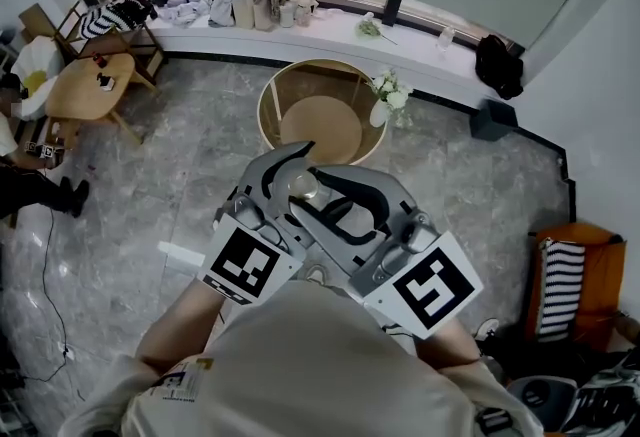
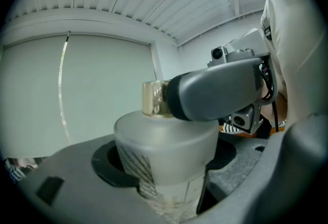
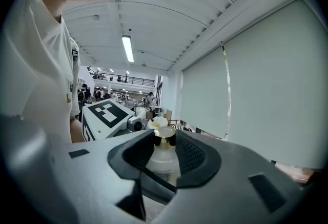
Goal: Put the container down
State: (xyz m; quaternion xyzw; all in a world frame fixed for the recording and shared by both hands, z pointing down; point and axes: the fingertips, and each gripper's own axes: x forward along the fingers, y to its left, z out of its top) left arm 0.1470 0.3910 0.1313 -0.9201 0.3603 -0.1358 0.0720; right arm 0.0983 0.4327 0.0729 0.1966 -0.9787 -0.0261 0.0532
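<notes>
Marble floor [image 1: 150,195] is seen open at the left, and the container [image 2: 169,138] is grasped at frame centre by the left gripper [image 2: 166,169]. Its gold cap [image 3: 164,139] is clenched by the right gripper [image 3: 165,156], below the round table's rim [image 1: 268,105].

Head view looks steeply down from above. The two gripper views, close-in and near level, face each other across the container [image 2: 164,151].

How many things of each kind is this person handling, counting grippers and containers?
Grippers: 2 (left gripper, right gripper)
Containers: 1 (frosted container with gold cap, between both grippers' jaws)
Total: 3
</notes>
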